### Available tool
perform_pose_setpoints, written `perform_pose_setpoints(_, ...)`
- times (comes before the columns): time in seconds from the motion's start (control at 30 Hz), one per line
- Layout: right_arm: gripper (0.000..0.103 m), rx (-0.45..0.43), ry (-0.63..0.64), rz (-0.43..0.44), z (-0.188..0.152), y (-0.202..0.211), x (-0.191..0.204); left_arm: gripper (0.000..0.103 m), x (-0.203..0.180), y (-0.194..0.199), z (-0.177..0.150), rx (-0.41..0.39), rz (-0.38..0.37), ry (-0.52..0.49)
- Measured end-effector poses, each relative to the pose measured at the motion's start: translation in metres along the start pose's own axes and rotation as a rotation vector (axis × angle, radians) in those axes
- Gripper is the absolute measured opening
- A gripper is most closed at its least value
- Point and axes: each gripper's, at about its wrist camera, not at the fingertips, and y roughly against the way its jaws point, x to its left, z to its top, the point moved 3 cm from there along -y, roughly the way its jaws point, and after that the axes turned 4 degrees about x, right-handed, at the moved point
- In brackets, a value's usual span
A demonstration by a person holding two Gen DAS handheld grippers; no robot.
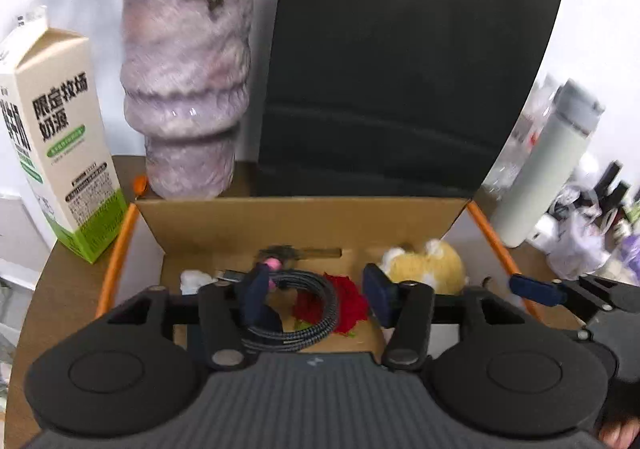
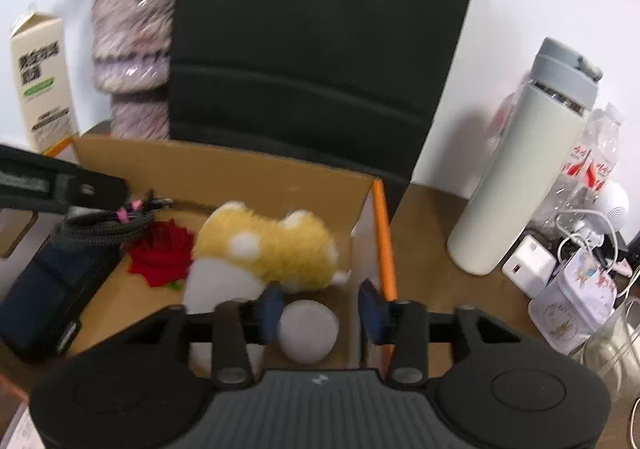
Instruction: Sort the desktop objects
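Observation:
An open cardboard box (image 1: pixel 304 217) with orange edges holds a coiled braided cable (image 1: pixel 308 313), a red rose (image 1: pixel 344 305) and a yellow-and-white plush toy (image 1: pixel 428 261). My left gripper (image 1: pixel 320 297) is open over the box, with the cable coil lying between its fingers. In the right wrist view the plush toy (image 2: pixel 272 245), rose (image 2: pixel 160 253) and cable (image 2: pixel 100 229) lie in the box (image 2: pixel 224 173). My right gripper (image 2: pixel 322 309) is open above a pale round object (image 2: pixel 308 329) at the box's right end, not touching it.
A milk carton (image 1: pixel 64 145) and a marbled purple vase (image 1: pixel 184 89) stand behind the box on the left. A black chair back (image 1: pixel 400 69) rises behind it. A grey-green flask (image 2: pixel 528 173), white chargers (image 2: pixel 528 265), a tin (image 2: pixel 572 305) and plastic bottles crowd the right.

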Motion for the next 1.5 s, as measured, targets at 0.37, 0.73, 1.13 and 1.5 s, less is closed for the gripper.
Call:
perform_pose_setpoints(0.37, 0.075, -0.008, -0.169, 0.247, -0.001, 0.044, -0.021, 0.103, 0.027, 0.046, -0.013, -0.016, 0.175, 0.086)
perform_pose_setpoints(0.73, 0.079, -0.076, -0.069, 0.195, -0.076, 0.108, -0.001, 0.103, 0.004, 0.112, -0.104, -0.104, 0.223, 0.016)
perform_pose_setpoints(1.13, 0.082, -0.141, 0.031, 0.291, -0.171, 0.140, 0.027, 0.103, -0.020, 0.118, -0.211, -0.139, 0.092, -0.110)
perform_pose_setpoints(1.5, 0.082, -0.103, -0.130, 0.352, -0.187, 0.106, 0.005, 0.052, -0.008, 0.084, -0.222, -0.054, 0.025, -0.014)
